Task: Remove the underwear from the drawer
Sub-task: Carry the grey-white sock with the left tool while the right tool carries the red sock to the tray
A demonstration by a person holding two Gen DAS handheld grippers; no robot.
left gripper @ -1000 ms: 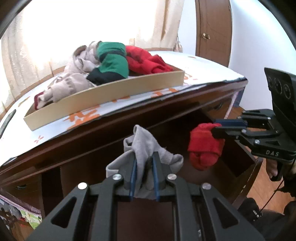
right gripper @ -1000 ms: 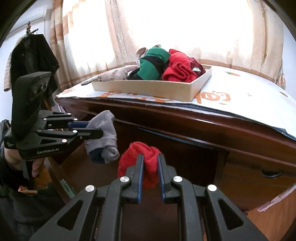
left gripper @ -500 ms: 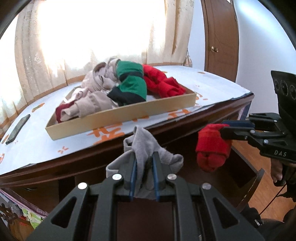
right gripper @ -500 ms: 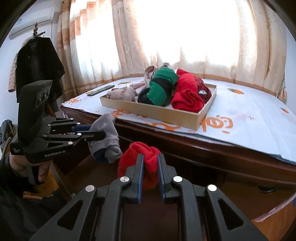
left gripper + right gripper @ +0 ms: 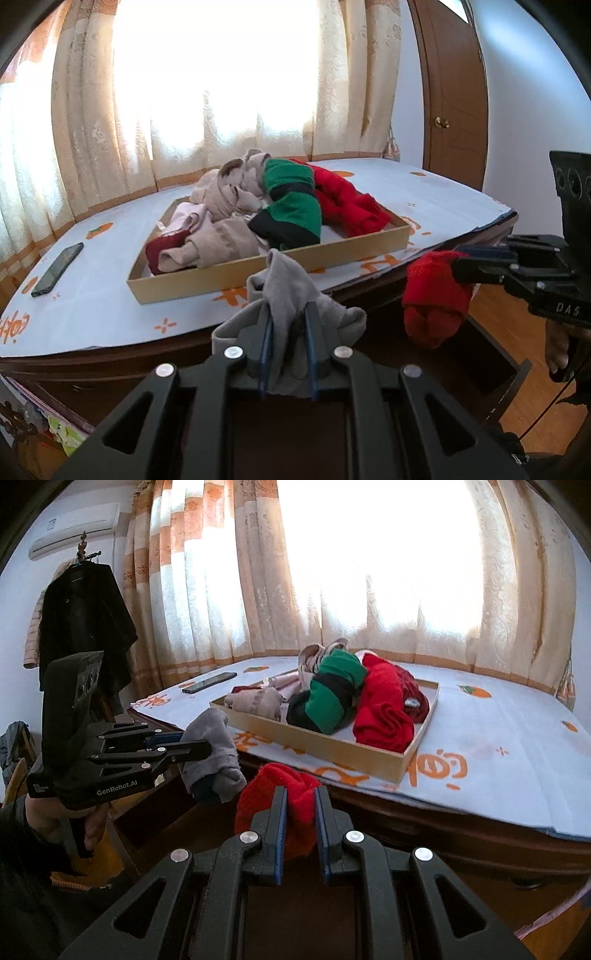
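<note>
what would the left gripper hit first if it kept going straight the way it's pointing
Probably the near wall of the cardboard tray on the dresser top: the left gripper, shut on the grey underwear, points at it, though depth is unclear.

A tray [image 5: 303, 258] full of bunched garments [image 5: 295, 206] sat on the desk [image 5: 110, 295], with a phone [image 5: 57, 269] to its left. Curtains [image 5: 92, 110] hung behind the desk. Below the desk's front edge an open drawer [image 5: 517, 373] jutted out, with a door [image 5: 458, 92] behind at right.

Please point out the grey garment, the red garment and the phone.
grey garment [image 5: 286, 291], left wrist view, upper fold.
red garment [image 5: 280, 781], right wrist view, top bulge.
phone [image 5: 57, 269], left wrist view, screen middle.
</note>
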